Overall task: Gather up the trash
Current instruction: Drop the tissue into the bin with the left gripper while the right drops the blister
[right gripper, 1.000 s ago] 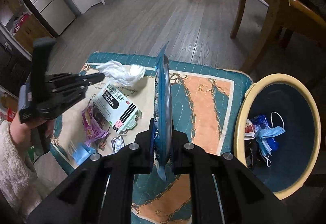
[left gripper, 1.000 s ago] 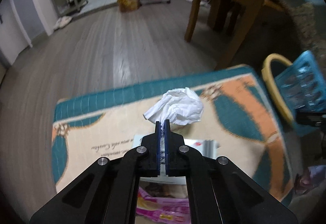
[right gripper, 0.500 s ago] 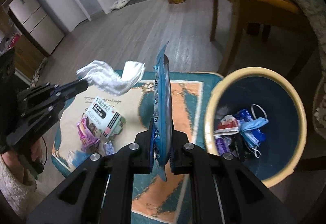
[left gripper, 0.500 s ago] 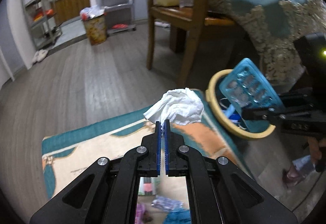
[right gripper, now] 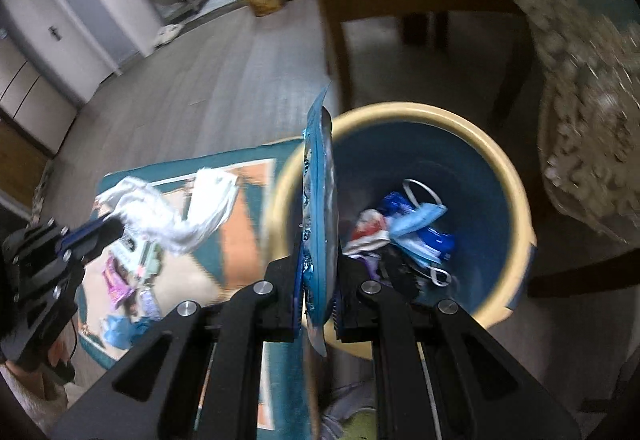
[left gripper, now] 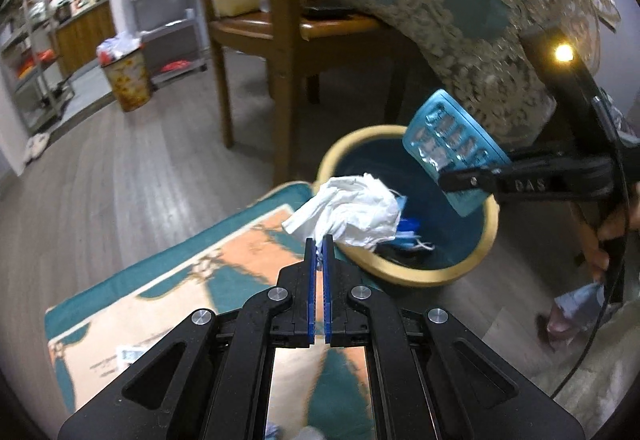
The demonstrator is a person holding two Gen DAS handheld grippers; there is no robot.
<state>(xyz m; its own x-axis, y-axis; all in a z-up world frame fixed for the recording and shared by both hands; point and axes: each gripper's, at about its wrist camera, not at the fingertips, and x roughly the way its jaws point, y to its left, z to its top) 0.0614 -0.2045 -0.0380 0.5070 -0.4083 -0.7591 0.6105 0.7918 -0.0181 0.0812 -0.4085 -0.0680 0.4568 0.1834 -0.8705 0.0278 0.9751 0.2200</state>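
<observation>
While the left gripper [left gripper: 319, 240] kept its fingers clamped on a crumpled tissue [left gripper: 352, 212], the wad hung at the near rim of the bin [left gripper: 416, 272], over the edge of the rug [left gripper: 224, 252]. From the right wrist view the same tissue [right gripper: 172, 212] trailed off the left gripper [right gripper: 108, 230] above the rug [right gripper: 240, 224], short of the bin's mouth.

The right gripper [right gripper: 318, 252] was clamped on a blue blister pack [right gripper: 318, 200], held edge-on and upright, its upper part standing across the left rim of the bin [right gripper: 516, 208]. In the left wrist view the pack [left gripper: 452, 148] was tilted above the far side of the bin, gripped by the right gripper [left gripper: 448, 178].

Inside the bin lay a blue face mask [right gripper: 418, 218] and assorted wrappers [right gripper: 432, 244], one on another.

Litter [right gripper: 120, 280] remained on the rug beneath the left gripper: a pink wrapper, a small box and blue scraps, blurred. A wooden chair [left gripper: 276, 24] stood just behind the bin, one leg close to its far rim. A lace-edged tablecloth [left gripper: 480, 24] hung down to the right of it. A second, full bin [left gripper: 126, 80] stood well apart near metal shelving [left gripper: 36, 52].
</observation>
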